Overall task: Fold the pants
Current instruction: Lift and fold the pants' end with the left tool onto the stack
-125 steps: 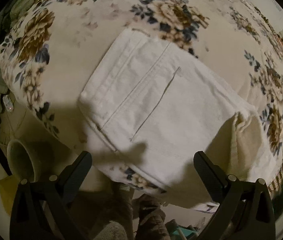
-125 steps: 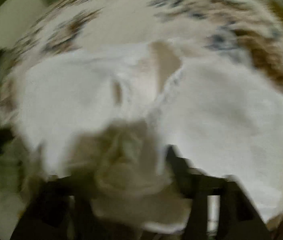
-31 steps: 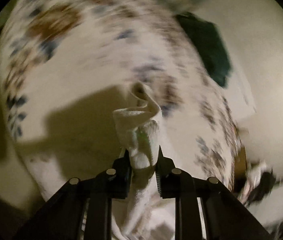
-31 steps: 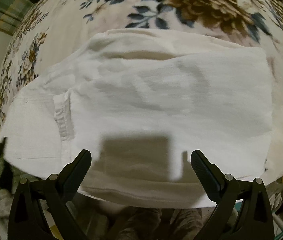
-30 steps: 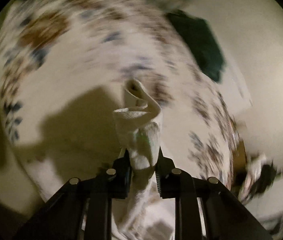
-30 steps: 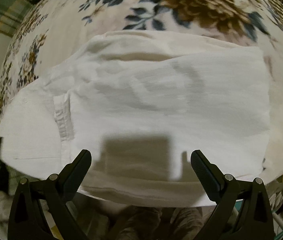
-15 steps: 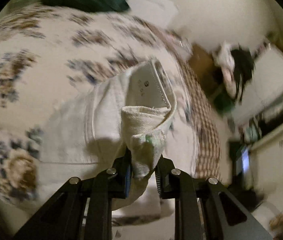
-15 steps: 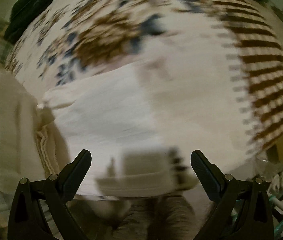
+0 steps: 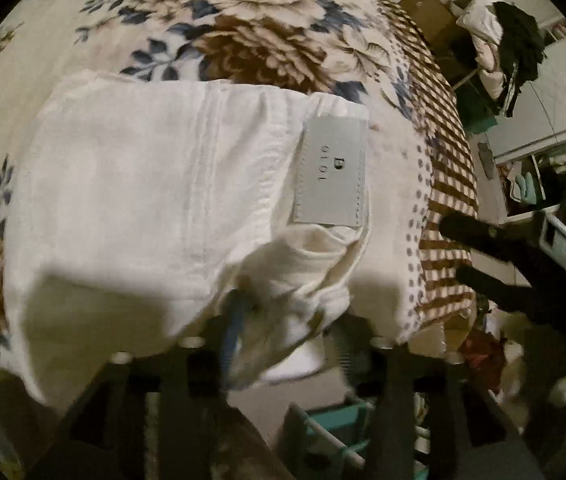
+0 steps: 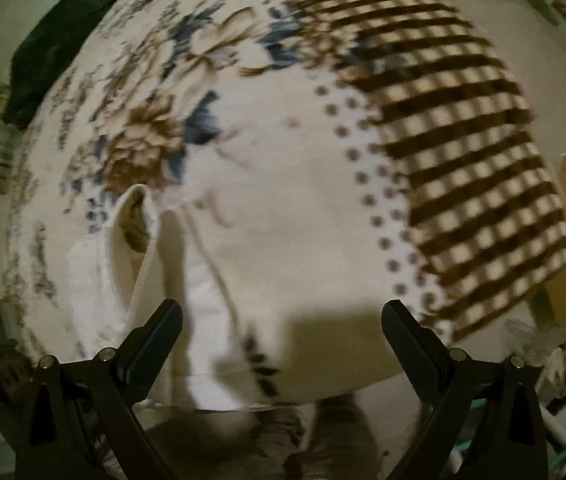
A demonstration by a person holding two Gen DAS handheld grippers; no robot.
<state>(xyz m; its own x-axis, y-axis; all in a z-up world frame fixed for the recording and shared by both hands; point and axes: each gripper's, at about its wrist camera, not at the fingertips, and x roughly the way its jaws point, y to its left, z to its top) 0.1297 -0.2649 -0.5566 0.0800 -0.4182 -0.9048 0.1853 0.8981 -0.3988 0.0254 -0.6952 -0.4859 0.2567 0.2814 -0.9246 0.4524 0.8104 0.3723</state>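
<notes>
White pants [image 9: 143,184] lie folded on the bed [image 9: 267,40] at its near edge, grey label [image 9: 331,172] up. The left gripper [image 9: 283,344] is blurred; fabric bunches between its fingers, but whether it pinches I cannot tell. The right gripper [image 10: 281,332] is spread wide, empty, above the blanket beside the pants.

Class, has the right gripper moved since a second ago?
Yes. The right gripper swung right along the blanket: the pants now sit at its left, the checked border ahead.

Both wrist views look closely down on the same floral blanket [image 9: 267,40].
</notes>
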